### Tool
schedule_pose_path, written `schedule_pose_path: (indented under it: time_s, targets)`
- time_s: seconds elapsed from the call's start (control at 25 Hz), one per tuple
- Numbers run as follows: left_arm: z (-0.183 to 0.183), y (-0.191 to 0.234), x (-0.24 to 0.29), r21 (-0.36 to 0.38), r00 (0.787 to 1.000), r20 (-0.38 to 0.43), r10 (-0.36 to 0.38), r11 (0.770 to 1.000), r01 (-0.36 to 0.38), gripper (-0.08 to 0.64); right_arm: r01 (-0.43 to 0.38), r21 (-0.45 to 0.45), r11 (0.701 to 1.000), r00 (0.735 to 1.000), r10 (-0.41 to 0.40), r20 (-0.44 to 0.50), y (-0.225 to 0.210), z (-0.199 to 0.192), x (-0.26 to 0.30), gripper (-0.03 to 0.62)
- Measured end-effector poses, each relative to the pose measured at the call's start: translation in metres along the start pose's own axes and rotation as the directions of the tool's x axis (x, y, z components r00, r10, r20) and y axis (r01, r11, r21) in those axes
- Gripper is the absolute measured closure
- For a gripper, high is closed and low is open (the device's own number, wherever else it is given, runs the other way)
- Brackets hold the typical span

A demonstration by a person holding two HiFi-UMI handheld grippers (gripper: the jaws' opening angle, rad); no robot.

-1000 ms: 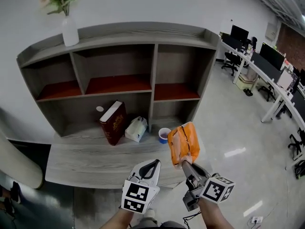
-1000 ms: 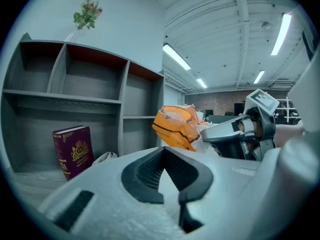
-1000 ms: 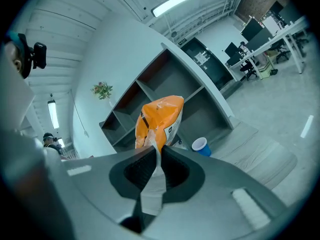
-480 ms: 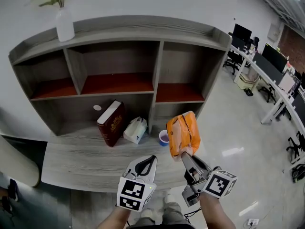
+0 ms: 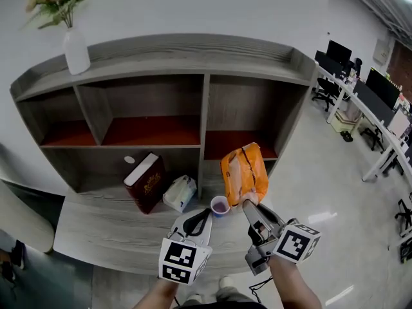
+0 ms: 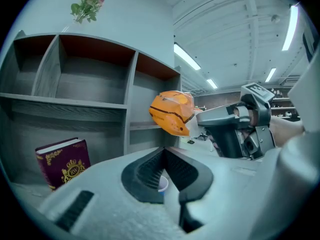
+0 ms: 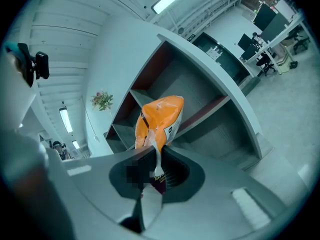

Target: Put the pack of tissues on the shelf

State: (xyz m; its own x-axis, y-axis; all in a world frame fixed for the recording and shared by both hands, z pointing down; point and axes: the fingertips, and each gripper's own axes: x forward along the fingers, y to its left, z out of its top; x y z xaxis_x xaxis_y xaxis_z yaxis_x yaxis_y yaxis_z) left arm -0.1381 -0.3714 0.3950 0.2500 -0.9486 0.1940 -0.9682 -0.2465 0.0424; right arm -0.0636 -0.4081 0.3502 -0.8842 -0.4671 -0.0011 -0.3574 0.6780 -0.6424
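While our right gripper [image 5: 246,205] is clenched on the bottom edge of the orange pack of tissues [image 5: 243,174], we have the pack up in the air in front of the shelf's [image 5: 205,118] lower right compartment, just above a small cup [image 5: 220,205] on the bench [image 5: 103,227]. Our left gripper [image 5: 205,215] is clenched, empty, near the cup. A book [image 5: 145,184] leans further left.

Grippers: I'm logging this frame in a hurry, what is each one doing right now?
Left gripper: shut, holding nothing.
Right gripper: shut on the orange pack of tissues, pinched by its edge.
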Motion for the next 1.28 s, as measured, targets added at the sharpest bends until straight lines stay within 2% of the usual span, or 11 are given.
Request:
schedule_pose_path:
  time_s: [0.28, 0.56, 0.84, 1.12, 1.28]
  targets:
    - [0.016, 0.008, 0.038, -0.002, 0.999, 0.017, 0.048, 0.999, -0.048, 0.567, -0.033, 0.003, 0.999, 0.999, 0.033, -0.031, -0.031, 0.028, 0.024, 0.563]
    - [0.019, 0.023, 0.058, -0.009, 0.994, 0.005, 0.111, 0.994, -0.111, 0.566, -0.063, 0.028, 0.998, 0.996, 0.065, -0.069, -0.053, 0.038, 0.049, 0.563]
    - [0.021, 0.032, 0.067, -0.014, 0.987, -0.010, 0.162, 0.987, -0.162, 0.567, -0.095, 0.096, 0.991, 0.991, 0.103, -0.080, -0.065, 0.041, 0.069, 0.563]
    - [0.016, 0.039, 0.063, -0.013, 0.977, -0.033, 0.211, 0.977, -0.212, 0.566, -0.046, 0.148, 0.988, 0.994, 0.059, -0.087, -0.080, 0.044, 0.083, 0.558]
    - [0.019, 0.039, 0.064, -0.009, 0.973, -0.027, 0.227, 0.974, -0.227, 0.567, -0.040, 0.133, 0.990, 0.995, 0.051, -0.082, -0.082, 0.047, 0.090, 0.551]
